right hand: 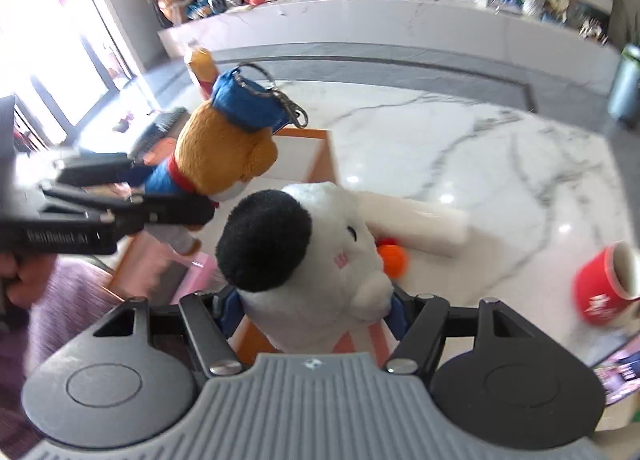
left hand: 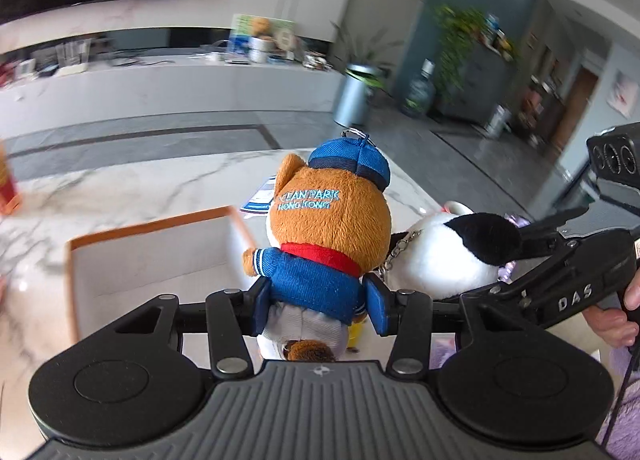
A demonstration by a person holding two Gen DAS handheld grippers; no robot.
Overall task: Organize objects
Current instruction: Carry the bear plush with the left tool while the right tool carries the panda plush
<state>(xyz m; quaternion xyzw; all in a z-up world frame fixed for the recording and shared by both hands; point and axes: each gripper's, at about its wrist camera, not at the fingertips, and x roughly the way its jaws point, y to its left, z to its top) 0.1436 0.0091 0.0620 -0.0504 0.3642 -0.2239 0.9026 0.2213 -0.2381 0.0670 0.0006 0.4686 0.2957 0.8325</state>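
Observation:
My left gripper (left hand: 318,308) is shut on a brown plush bear (left hand: 328,228) in a blue cap and jacket, held upright above the marble table (left hand: 120,188). Its blue pads (left hand: 378,308) press the bear's jacket at both sides. The right wrist view shows the same bear (right hand: 224,152) to the left. My right gripper (right hand: 314,316) is shut on a white plush dog with a black ear (right hand: 304,256), lifted above the table. That dog (left hand: 440,256) hangs just right of the bear in the left wrist view. An orange-rimmed tray (left hand: 152,228) lies below the bear.
A red mug (right hand: 600,288) stands at the table's right edge. An orange ball (right hand: 394,258) and a white roll (right hand: 420,224) lie beyond the dog. An orange bottle (right hand: 202,64) stands at the far left. A long white counter (left hand: 160,84) with clutter runs behind.

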